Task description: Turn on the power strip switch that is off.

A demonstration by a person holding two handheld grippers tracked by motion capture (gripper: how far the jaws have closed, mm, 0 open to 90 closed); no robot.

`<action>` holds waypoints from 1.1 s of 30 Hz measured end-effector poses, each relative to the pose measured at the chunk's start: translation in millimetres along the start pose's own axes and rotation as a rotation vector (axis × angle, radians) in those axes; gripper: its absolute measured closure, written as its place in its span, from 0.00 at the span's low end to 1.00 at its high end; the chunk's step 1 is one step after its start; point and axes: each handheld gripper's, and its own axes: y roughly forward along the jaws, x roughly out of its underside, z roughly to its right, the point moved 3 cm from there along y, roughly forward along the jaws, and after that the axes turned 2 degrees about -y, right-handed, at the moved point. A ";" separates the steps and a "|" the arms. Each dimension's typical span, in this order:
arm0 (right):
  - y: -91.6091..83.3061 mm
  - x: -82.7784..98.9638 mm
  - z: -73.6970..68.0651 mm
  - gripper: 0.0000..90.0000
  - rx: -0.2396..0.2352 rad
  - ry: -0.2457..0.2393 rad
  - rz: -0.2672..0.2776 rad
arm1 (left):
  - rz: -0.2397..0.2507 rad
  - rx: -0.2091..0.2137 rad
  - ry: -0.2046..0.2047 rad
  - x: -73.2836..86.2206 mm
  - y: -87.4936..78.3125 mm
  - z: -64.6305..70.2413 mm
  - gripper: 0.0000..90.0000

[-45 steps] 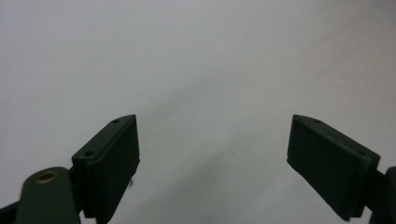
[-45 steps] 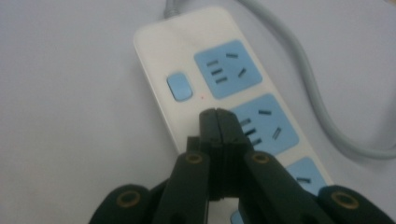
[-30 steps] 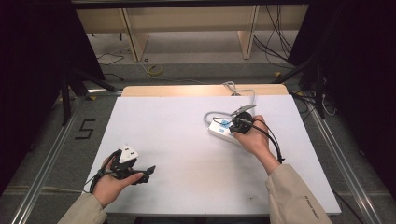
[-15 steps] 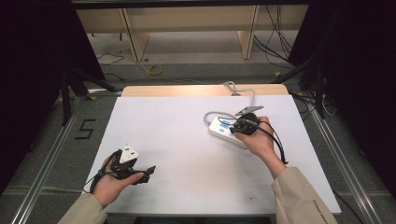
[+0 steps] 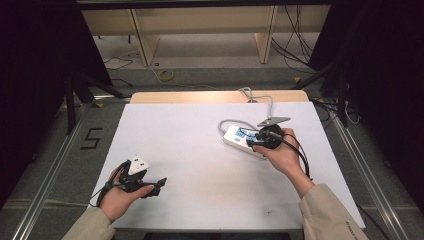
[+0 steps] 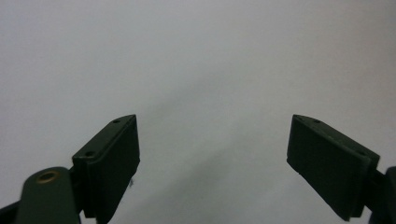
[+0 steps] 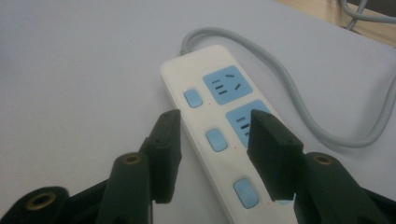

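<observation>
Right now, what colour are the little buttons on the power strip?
Light blue, on the white power strip; its buttons show best in the right gripper view.

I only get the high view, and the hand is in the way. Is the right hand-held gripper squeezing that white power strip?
Observer: No. In the right gripper view the right hand-held gripper has just been opening; its jaws straddle the power strip without pressing it.
Operator: Does the strip have buttons?
Observer: Yes, three small blue switches run along one edge, beside blue sockets.
Operator: What about the other gripper?
Observer: The left gripper view shows the left hand-held gripper with jaws wide apart, bare white table between them.
</observation>
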 end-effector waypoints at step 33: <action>-54.8 49.4 -3.9 0.38 -0.088 0.044 0.157 | -0.006 -0.005 -0.006 1.0 -0.3 -1.4 0.19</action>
